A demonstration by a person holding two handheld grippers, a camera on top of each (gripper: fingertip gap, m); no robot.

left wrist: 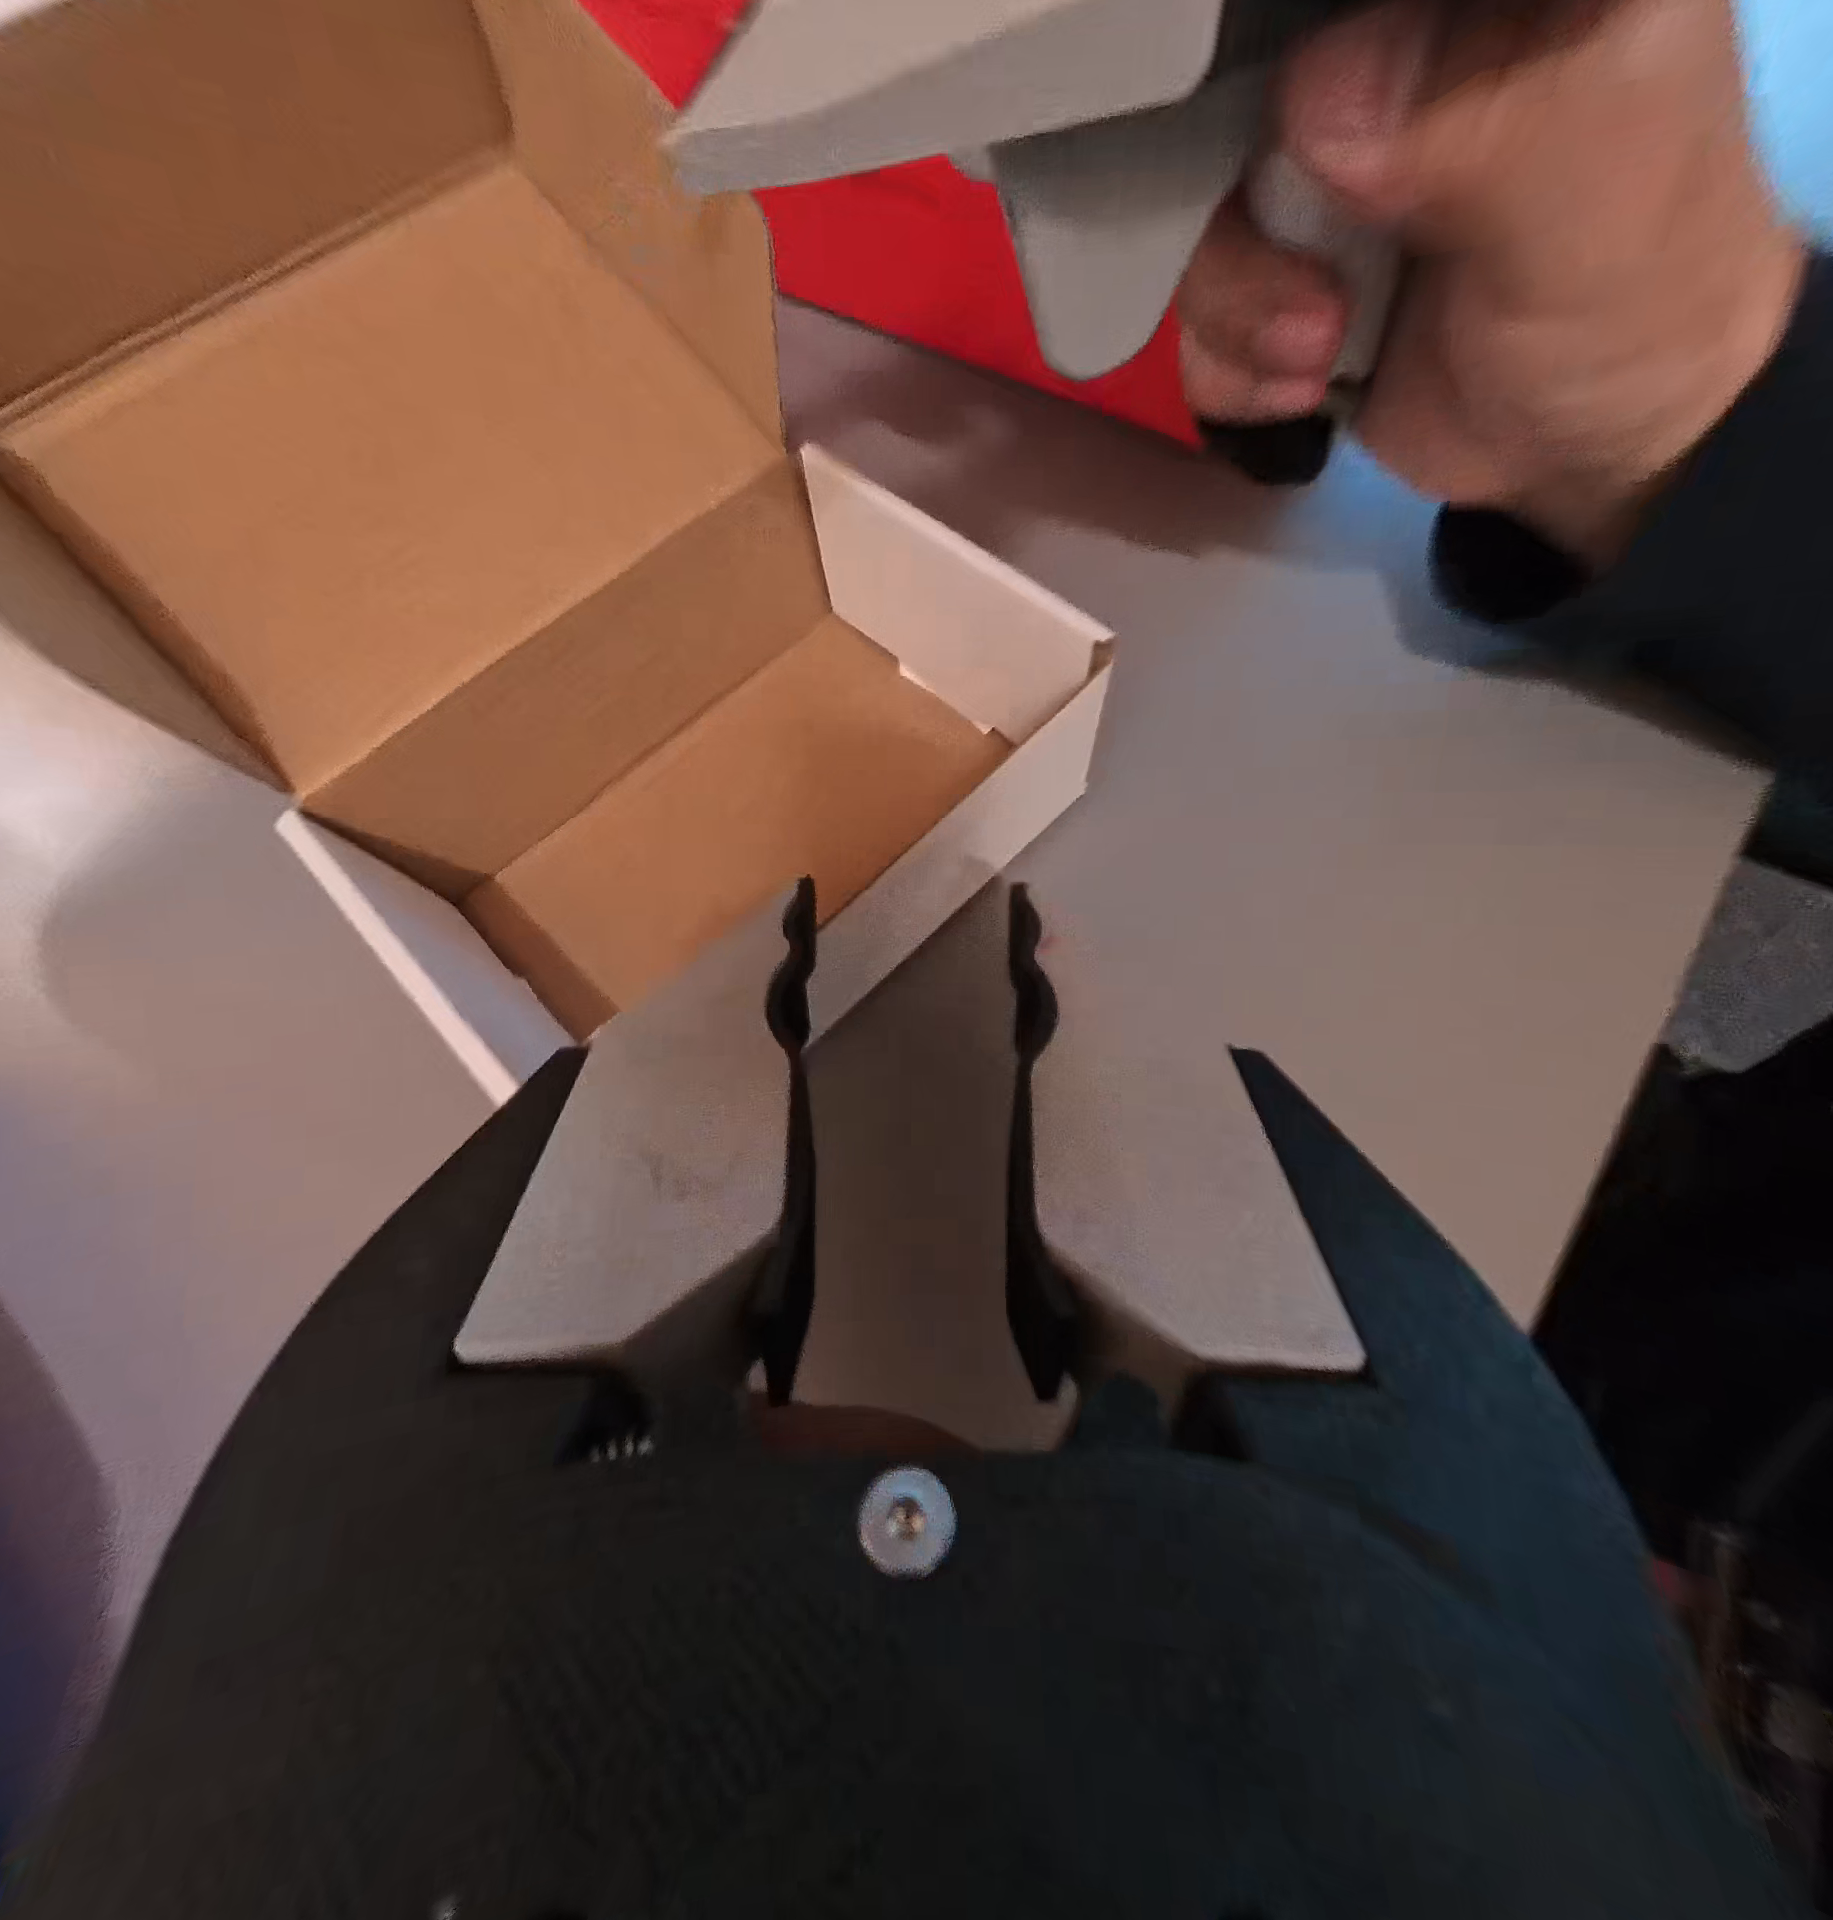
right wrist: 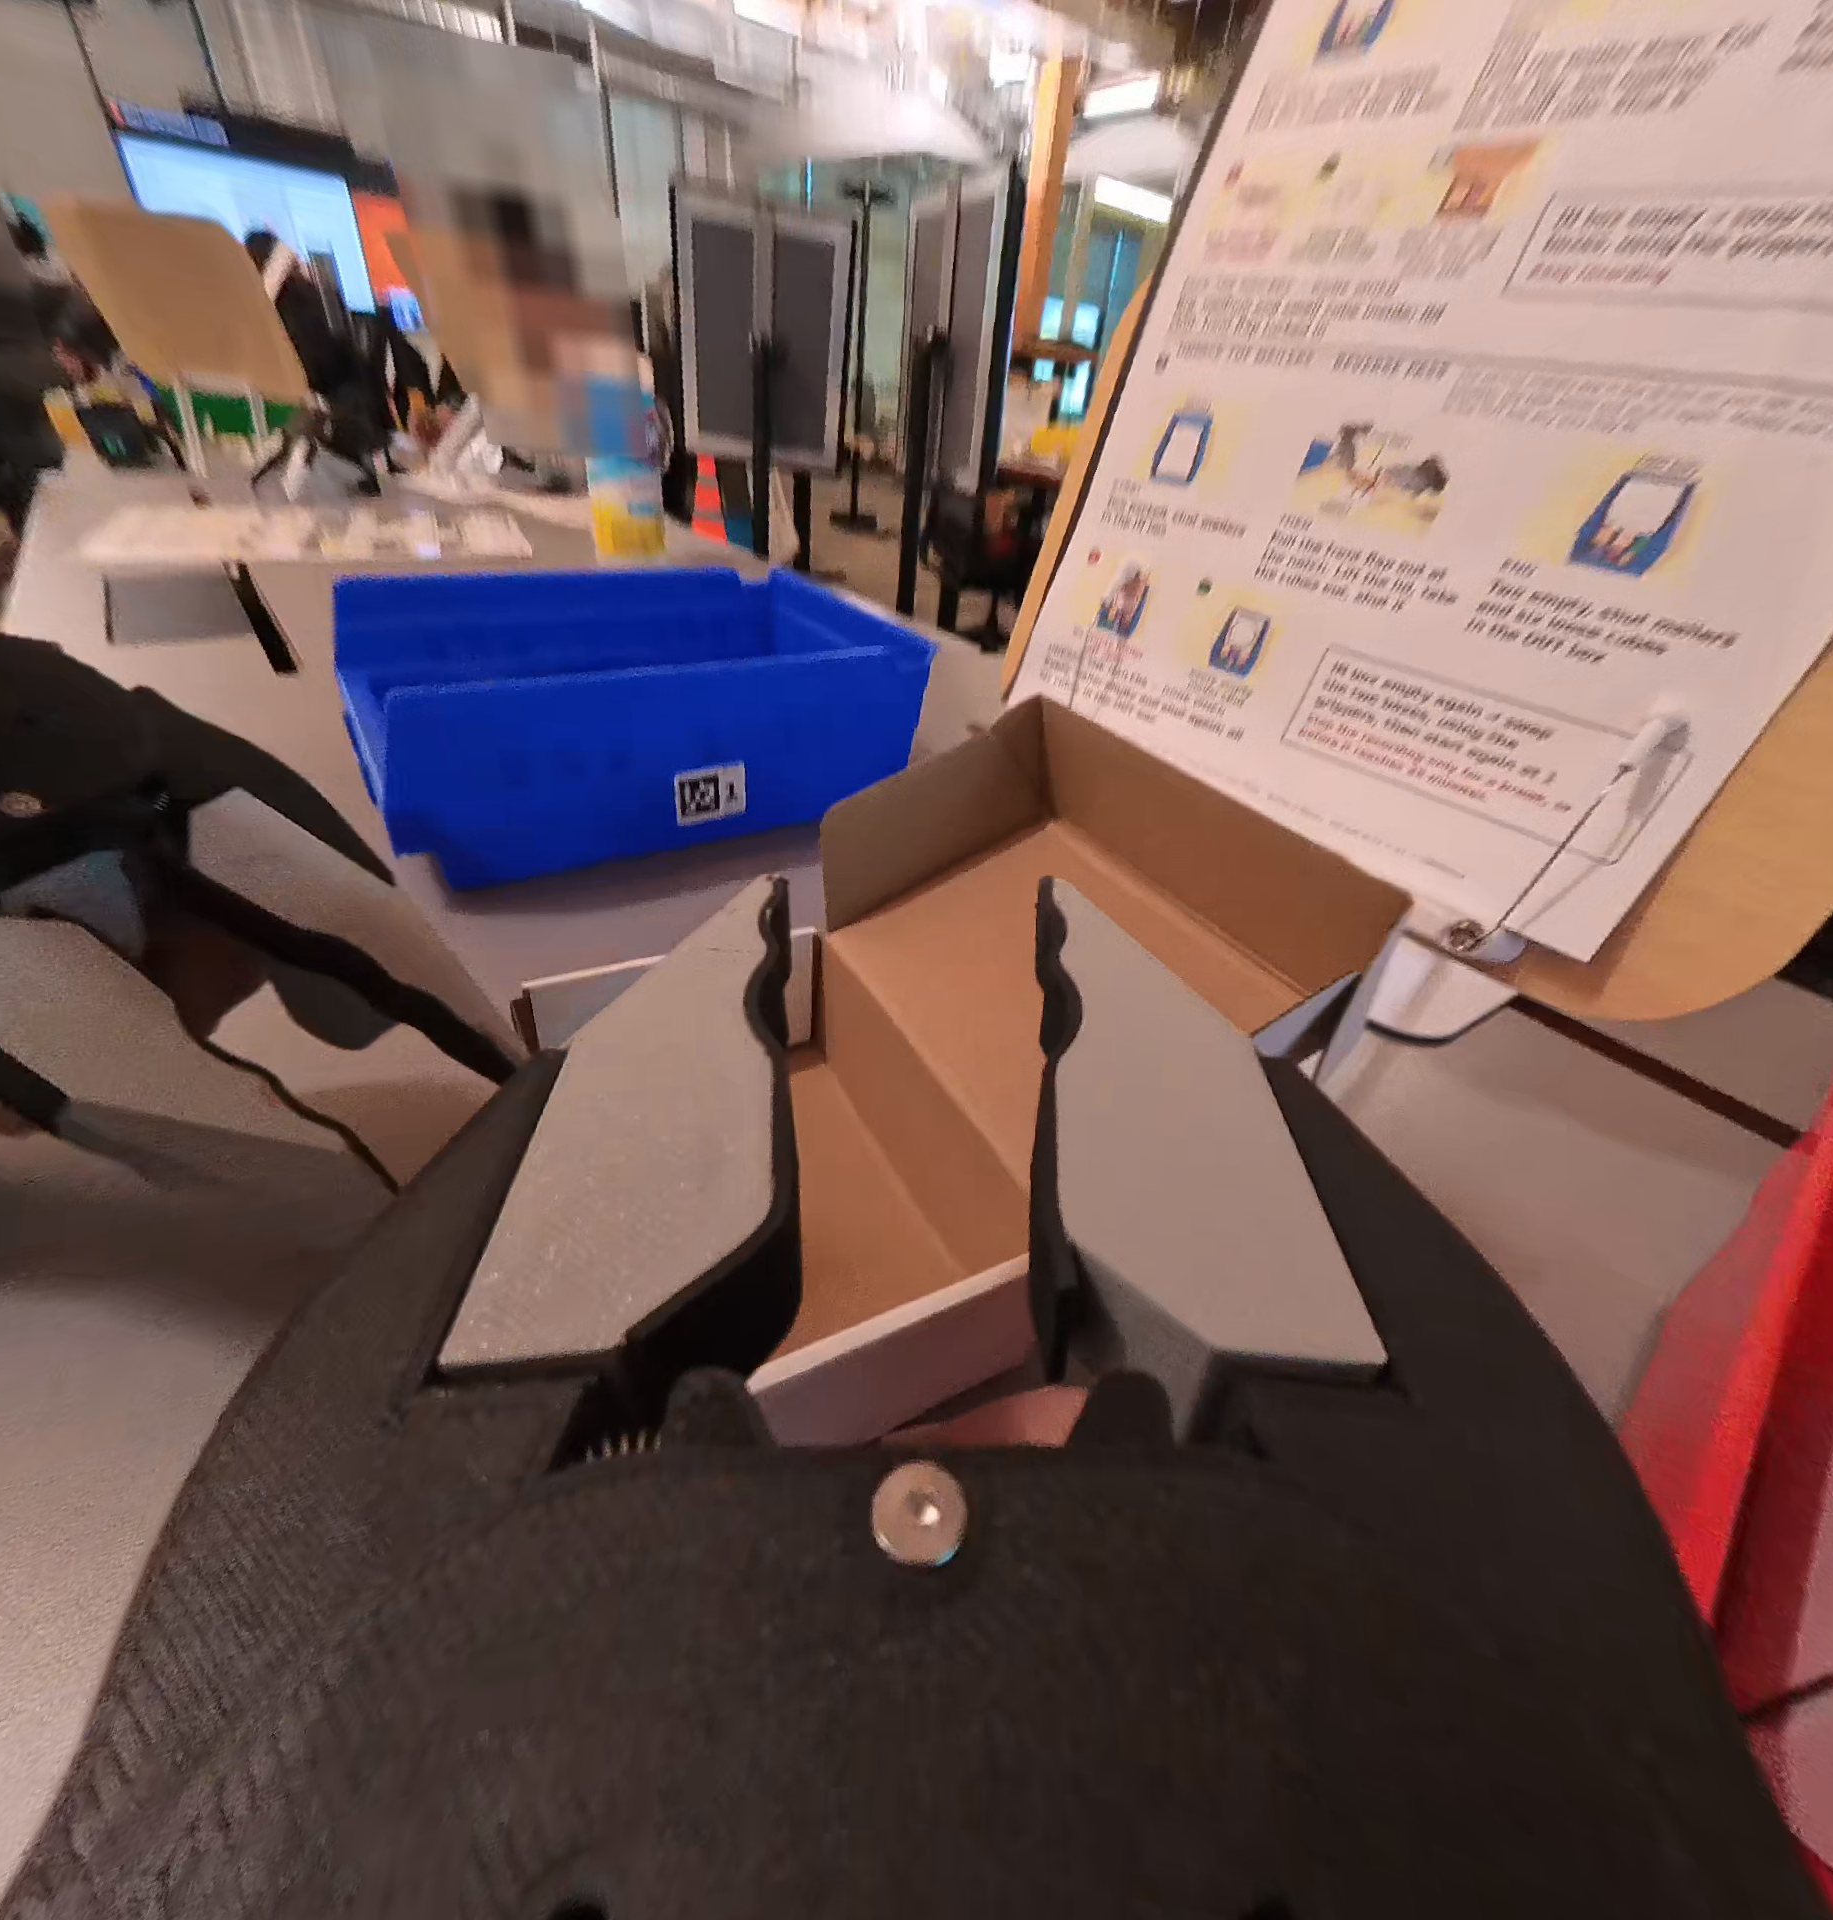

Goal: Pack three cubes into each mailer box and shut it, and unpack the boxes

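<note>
An open mailer box, white outside and brown inside, stands on the grey table with its lid raised. The part of its inside that I can see is empty, and no cubes show in either view. My left gripper is open and empty, just above the box's near corner. My right gripper is open and empty, hovering over the box, with the lid up behind it. A hand holds the right gripper, and its grey finger shows in the left wrist view, which is blurred.
A blue bin stands behind the box on the left. An instruction board leans on a stand behind it on the right. A red bin is at the right, and it also shows in the left wrist view. The table edge is near.
</note>
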